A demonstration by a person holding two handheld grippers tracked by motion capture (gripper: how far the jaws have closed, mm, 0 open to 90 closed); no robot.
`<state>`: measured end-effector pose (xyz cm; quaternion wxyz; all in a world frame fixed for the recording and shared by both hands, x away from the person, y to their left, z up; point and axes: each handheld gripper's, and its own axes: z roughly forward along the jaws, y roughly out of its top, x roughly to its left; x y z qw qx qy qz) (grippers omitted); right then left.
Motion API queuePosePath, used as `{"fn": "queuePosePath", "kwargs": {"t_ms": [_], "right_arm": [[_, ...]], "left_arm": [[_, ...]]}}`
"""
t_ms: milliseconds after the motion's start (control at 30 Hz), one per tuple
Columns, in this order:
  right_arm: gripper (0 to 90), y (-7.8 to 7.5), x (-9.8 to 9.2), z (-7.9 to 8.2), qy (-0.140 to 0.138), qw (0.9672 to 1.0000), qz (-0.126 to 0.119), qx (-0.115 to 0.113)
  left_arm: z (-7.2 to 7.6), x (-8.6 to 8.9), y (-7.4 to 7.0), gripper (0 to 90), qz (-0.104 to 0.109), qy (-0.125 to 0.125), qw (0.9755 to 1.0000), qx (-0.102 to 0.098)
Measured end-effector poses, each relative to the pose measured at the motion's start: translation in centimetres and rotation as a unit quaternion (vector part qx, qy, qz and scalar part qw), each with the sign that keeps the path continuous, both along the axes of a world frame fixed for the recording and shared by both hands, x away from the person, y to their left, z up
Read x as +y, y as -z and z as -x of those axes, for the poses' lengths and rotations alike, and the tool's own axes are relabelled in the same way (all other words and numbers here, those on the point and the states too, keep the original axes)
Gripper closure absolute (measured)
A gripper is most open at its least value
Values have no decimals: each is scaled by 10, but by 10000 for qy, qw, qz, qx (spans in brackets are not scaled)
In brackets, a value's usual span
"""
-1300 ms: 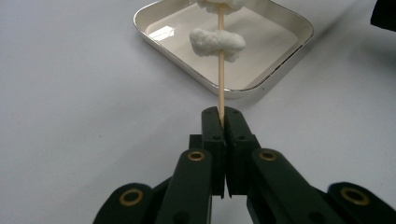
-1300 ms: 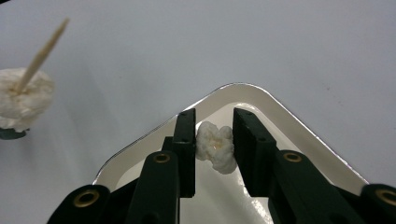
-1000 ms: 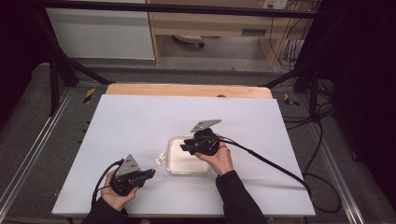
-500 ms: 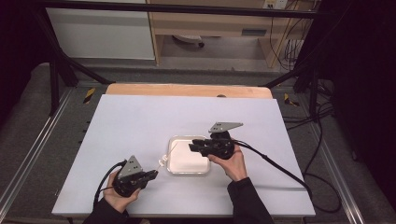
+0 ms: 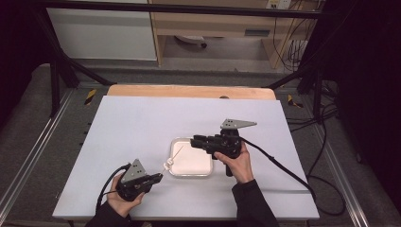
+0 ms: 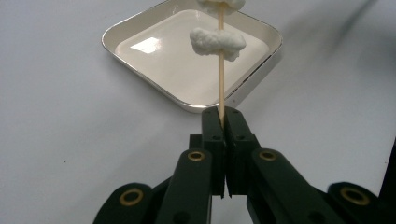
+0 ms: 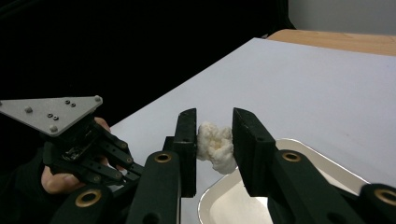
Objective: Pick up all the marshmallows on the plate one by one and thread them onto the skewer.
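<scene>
High view, taken left to right: the left gripper (image 5: pixel 158 176) sat low near the table's front edge, cradled in the person's left hand (image 5: pixel 124 197), and it had hardly stirred over the past second. Its jaws were pinched tight on the butt of a thin wooden skewer (image 6: pixel 221 74), which slanted up and away over the near left rim of the square white tray (image 5: pixel 206 170). In the left gripper view two white, fluffy pieces (image 6: pixel 217 41) were threaded on that stick above the tray; the upper one was cut off by the frame.

What had changed lay to the right. A second earlier the right gripper (image 5: pixel 195 140) was down over the tray; it had since lifted and drawn toward the tray's far right corner, carrying a white lump (image 7: pixel 215 147) with it. The right gripper view showed its jaws narrowly parted and pressed on either side of that lump, above the tray's rim. By my judgement, a fresh piece had been picked out and was ready for threading.

The right hand (image 5: pixel 235 161) gripped the handle from below with the forearm coming up from the bottom edge, the tool held roughly level and pointing left, toward the skewer's tip.
</scene>
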<state>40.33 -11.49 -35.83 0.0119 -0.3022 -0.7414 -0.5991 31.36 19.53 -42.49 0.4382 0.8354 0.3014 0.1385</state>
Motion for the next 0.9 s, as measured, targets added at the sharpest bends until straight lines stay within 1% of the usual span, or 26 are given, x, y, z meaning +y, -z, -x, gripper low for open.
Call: {"fn": "queuePosePath", "kwargs": {"t_ms": [167,500,633,900], "right_arm": [[722,0,10,-2,-75,9998,-179,76],[723,8,17,-7,-177,9993,-205,244],[725,11,19,-8,-215,9992,-200,278],[731,16,22,-8,-301,9985,-258,377]], "left_arm": [[1,-1,-1,884,14,41,10000,-30],[2,-1,-1,884,31,31,10000,-57],[2,-1,-1,884,36,35,10000,-60],[2,-1,0,884,-7,47,10000,-33]]}}
